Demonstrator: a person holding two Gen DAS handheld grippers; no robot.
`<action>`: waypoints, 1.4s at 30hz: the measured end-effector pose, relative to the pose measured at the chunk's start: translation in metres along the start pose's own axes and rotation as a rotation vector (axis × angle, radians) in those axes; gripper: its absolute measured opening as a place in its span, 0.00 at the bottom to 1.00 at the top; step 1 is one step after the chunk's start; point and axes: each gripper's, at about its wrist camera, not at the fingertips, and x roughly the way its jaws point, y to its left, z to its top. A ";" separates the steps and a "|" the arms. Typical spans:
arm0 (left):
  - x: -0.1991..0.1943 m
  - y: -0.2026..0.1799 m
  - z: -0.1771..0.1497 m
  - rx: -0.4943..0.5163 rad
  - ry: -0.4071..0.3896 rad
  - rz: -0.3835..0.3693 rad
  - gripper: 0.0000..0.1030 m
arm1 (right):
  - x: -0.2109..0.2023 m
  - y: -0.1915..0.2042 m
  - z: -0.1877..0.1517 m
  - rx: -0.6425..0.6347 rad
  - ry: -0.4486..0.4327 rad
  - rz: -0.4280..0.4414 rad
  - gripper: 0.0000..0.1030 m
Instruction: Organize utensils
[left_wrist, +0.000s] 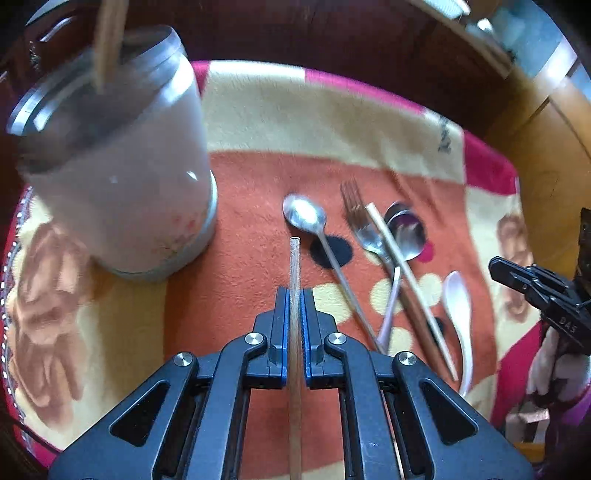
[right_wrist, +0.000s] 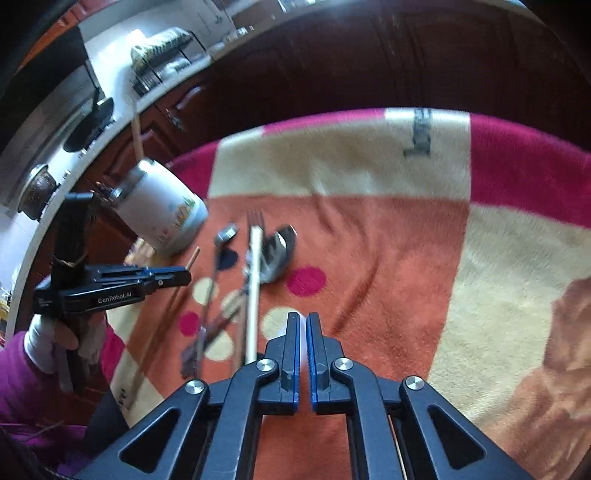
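A bright blanket (left_wrist: 258, 192) covered the table.
The left gripper (left_wrist: 294, 295) was clamped on a chopstick (left_wrist: 294, 266); the right gripper (right_wrist: 303, 321) pinched something white. Spoons and a fork (left_wrist: 360, 221) lay beyond. Next, I think, the chopstick should go into the jar (left_wrist: 122, 177).

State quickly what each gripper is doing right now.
Left gripper: closed on a wooden chopstick.
Right gripper: closed; whether it grips anything cannot be told.

Patterned blanket (left_wrist: 258, 110) carries jar (left_wrist: 147, 184), probably five utensils (left_wrist: 373, 236).
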 end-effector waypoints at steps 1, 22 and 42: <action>-0.007 0.002 -0.002 -0.002 -0.018 0.004 0.04 | -0.004 0.004 0.002 -0.016 -0.009 -0.002 0.02; -0.055 -0.019 -0.006 -0.058 -0.113 -0.070 0.04 | 0.039 -0.018 -0.015 0.007 0.119 0.004 0.07; -0.197 0.028 0.073 -0.154 -0.531 -0.023 0.04 | -0.057 0.113 0.098 -0.128 -0.294 0.133 0.02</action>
